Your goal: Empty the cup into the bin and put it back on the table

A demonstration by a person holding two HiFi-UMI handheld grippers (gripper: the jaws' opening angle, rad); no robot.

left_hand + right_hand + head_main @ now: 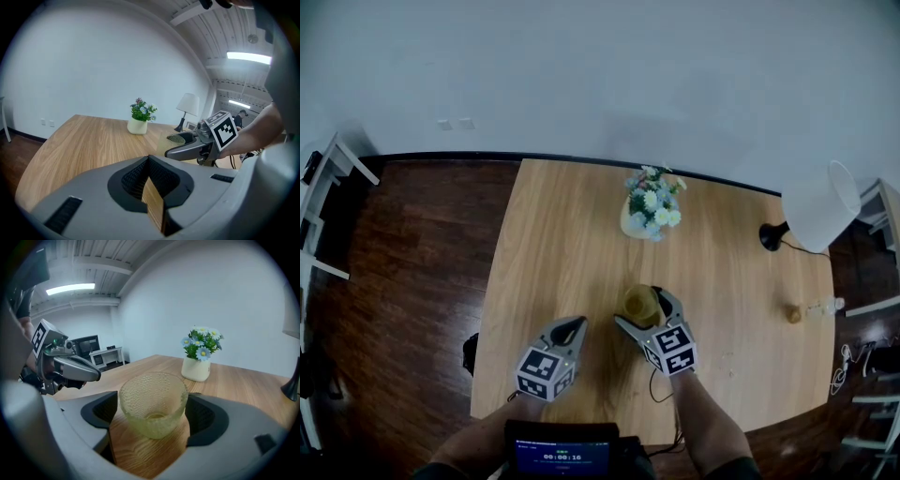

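- The yellowish, pebble-textured glass cup (152, 401) is standing upright on the table (553, 234), its mouth facing up and its axis running straight up and down.
- It is sitting near the middle of the table, on the person's side of the flower pot (649, 214) and well apart from it.
- The right gripper (638, 307) is holding its jaws spread wide, one on each side of the cup. A gap is showing at one pad, and whether the other pad touches the rim cannot be told.
- The left gripper (576, 322) is hovering just beside it with its jaws pressed together at the tips, pinching nothing.
- Each marker cube (670, 348) is showing black-and-white square patterns.
- The small screen (562, 457) at the bottom of the head view is showing digits too small to read surely.
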